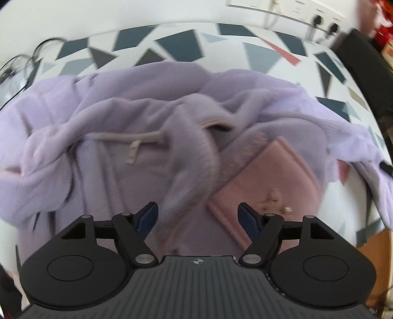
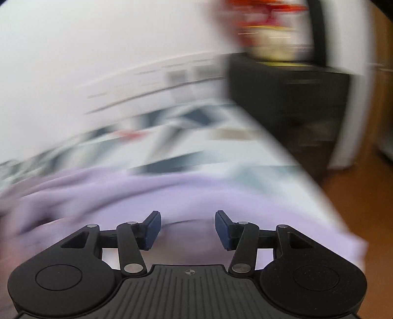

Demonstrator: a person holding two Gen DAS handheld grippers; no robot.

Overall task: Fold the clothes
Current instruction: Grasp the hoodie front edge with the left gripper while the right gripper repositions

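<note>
Left tool [image 1: 197, 216] is spread wide and pointing steeply down over a crumpled lilac hoodie [image 1: 103, 127], nothing between its pads. There's a pink patch [image 1: 265, 179] on the fabric just past its right finger, and a drawstring [image 1: 122, 137] further up. The hoodie's heaped on a surface [image 1: 221, 46] with a cloth of dark triangles. Right tool [image 2: 188, 228] is partly spread too, empty, above the hoodie's flat edge [image 2: 196, 196]. Very blurry there; a black cabinet [image 2: 282, 103] sits beyond.

Right wrist view motion-blurred: lilac garment [image 2: 152, 196] smeared, red item [image 2: 265, 14] unidentifiable, perhaps packaging.
</note>
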